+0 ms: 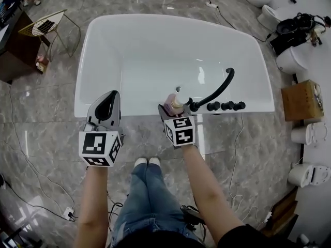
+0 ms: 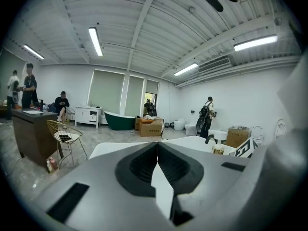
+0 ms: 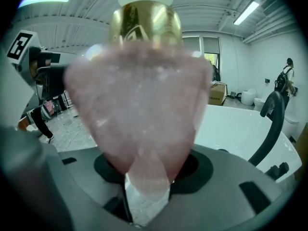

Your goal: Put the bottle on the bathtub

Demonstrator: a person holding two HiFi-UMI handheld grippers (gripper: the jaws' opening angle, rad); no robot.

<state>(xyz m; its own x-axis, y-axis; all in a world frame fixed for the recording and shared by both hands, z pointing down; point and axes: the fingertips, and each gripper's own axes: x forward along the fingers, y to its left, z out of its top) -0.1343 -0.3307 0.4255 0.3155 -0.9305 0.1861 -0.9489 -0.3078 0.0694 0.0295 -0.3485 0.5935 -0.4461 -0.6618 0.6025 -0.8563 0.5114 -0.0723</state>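
The right gripper (image 1: 171, 109) is pinching a pink pump bottle (image 3: 139, 105) by its tapered lower body, jaws spread partway around it. The bottle is standing upright in the grip, its long axis running up to the gold collar and white pump. From the head view it is hovering right at the near rim of the white bathtub (image 1: 135, 111), just left of the black faucet (image 1: 217, 89) and its row of knobs (image 1: 226, 106). The landing spot seems to be lying directly below and slightly ahead of the jaws. The left gripper (image 1: 107, 102), jaws pressed together on nothing, is waiting farther left along that rim, so the right hand is the nearer one.
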